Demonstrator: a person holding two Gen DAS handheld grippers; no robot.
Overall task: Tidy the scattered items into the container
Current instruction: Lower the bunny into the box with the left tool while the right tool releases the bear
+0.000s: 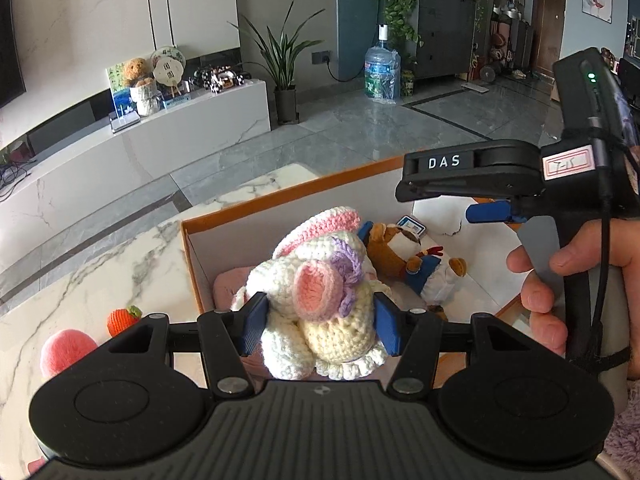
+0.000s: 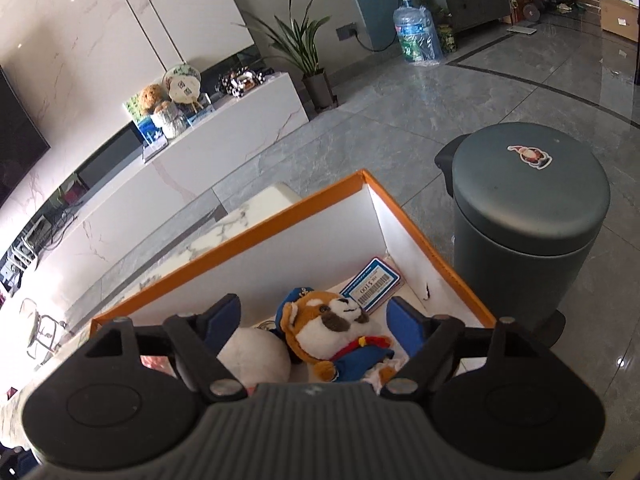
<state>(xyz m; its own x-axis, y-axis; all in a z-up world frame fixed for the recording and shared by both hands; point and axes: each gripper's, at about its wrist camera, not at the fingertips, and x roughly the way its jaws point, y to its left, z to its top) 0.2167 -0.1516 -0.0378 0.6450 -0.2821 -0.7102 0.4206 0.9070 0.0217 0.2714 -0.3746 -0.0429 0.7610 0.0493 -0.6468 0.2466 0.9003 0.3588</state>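
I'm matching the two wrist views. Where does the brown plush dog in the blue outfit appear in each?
Left wrist: brown plush dog, right of centre, inside the orange-rimmed box.
Right wrist: bottom centre, between the open right gripper fingers.
Shared landmark: blue-and-white barcode card.

Dark grey lidded bin (image 2: 528, 200) on floor beside marble table (image 1: 80, 272). Water bottle (image 1: 382, 70), potted plant (image 1: 284, 64), teddy bear (image 1: 135, 72) on white cabinet (image 1: 192, 120).
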